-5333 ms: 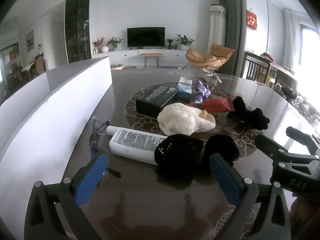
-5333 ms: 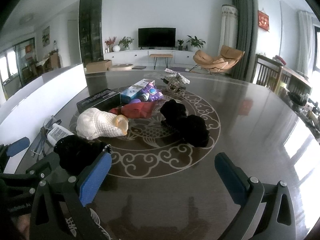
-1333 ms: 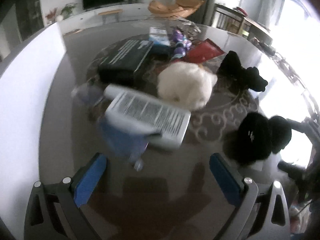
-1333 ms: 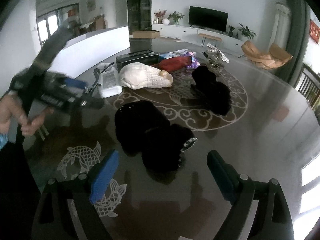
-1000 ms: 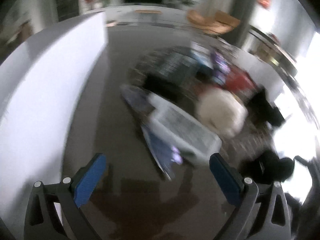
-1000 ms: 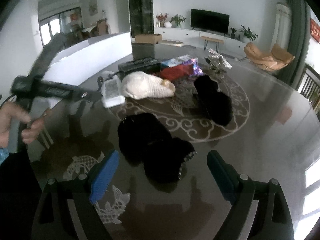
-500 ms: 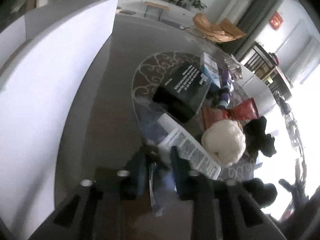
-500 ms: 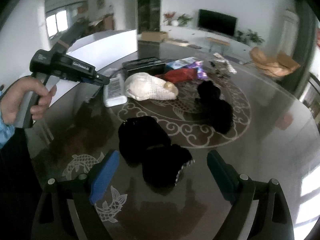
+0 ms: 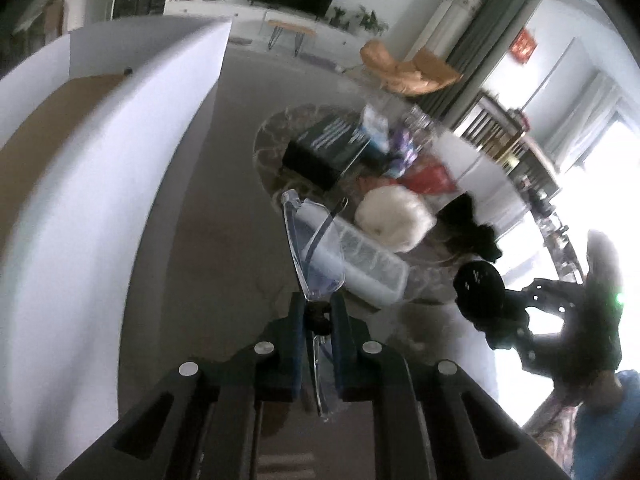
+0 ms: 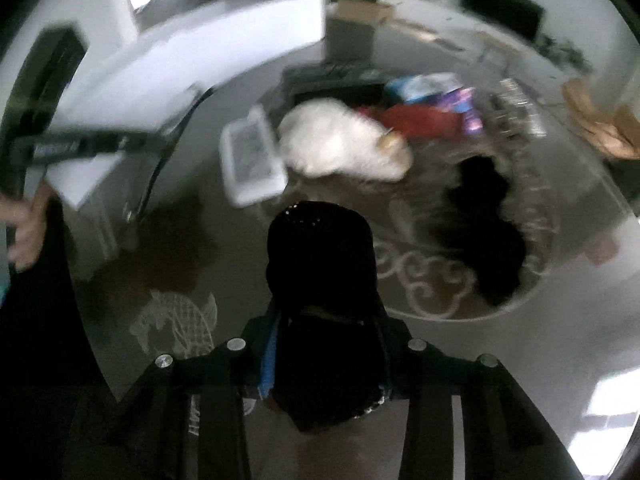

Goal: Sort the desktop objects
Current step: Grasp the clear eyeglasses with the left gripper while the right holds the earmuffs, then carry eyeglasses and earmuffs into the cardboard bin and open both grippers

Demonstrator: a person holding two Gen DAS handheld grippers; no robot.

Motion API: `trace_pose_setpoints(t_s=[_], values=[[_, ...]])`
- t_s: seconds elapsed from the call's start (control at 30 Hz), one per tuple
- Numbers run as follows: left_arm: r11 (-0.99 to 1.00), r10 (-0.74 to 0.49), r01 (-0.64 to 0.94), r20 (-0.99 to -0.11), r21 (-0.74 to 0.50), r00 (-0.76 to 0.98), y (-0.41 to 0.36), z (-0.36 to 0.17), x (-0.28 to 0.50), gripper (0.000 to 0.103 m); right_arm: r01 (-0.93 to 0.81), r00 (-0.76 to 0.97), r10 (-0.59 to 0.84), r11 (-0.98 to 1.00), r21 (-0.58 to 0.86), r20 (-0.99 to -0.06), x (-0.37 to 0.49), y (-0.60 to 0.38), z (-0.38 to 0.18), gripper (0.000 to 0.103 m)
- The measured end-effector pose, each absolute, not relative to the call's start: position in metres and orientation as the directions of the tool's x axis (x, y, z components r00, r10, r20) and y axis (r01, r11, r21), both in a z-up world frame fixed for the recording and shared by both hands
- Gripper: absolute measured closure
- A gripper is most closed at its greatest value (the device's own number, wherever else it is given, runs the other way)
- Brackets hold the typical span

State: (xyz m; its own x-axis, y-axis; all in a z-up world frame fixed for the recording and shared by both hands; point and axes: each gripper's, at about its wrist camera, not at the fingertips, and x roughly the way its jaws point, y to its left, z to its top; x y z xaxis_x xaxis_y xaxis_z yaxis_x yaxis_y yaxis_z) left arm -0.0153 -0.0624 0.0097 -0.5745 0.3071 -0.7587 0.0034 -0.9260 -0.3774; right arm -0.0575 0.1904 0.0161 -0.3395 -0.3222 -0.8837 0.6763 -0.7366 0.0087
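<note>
My left gripper is shut on a pair of clear glasses and holds them above the dark table. My right gripper is shut on a black beaded hat and holds it up; the hat also shows in the left wrist view. On the table lie a white tube with printed text, a cream knitted hat, a black box, a red pouch and another black garment.
A white storage box with a brown floor runs along the table's left side. Blue and purple packets and a crinkled foil item lie at the far side. The left gripper's body and the hand holding it are at the left of the right wrist view.
My left gripper has closed on the glasses and lifted them off the table. My right gripper has closed on the black beaded hat and raised it.
</note>
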Motion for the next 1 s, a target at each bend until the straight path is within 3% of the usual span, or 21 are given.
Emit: trace_pose_setpoints(t_s=[0.23,0.5,0.63,0.77,1.0], values=[[-0.897,0.349,-0.037,-0.655,-0.44,-0.67,-0.082,0.063,0.017,0.091,0.564,-0.401,-0.362,-0.821,0.084,-0.842,-0.064,0.206,0.058,0.064],[-0.873,0.292,0.027,-0.566,-0.487,-0.771,-0.161,0.122,0.046,0.091,0.639,-0.404,-0.512,-0.751,0.167,-0.757,-0.063,0.134,0.109,0.064],[-0.886,0.176,0.143,-0.606,-0.441,-0.776,-0.225,0.133,0.049,0.091,0.708,-0.339,-0.631,-0.66,0.252,-0.698,-0.066,0.061,0.133,0.064],[-0.873,0.059,0.306,-0.704,-0.381,-0.708,-0.283,0.115,0.039,0.091,0.759,-0.249,-0.7,-0.57,0.314,-0.669,-0.068,-0.029,0.138,0.064],[-0.883,0.054,0.367,-0.84,-0.293,-0.54,-0.315,0.058,0.019,0.091,0.804,-0.158,-0.626,-0.53,0.269,-0.763,-0.068,-0.147,0.094,0.064]])
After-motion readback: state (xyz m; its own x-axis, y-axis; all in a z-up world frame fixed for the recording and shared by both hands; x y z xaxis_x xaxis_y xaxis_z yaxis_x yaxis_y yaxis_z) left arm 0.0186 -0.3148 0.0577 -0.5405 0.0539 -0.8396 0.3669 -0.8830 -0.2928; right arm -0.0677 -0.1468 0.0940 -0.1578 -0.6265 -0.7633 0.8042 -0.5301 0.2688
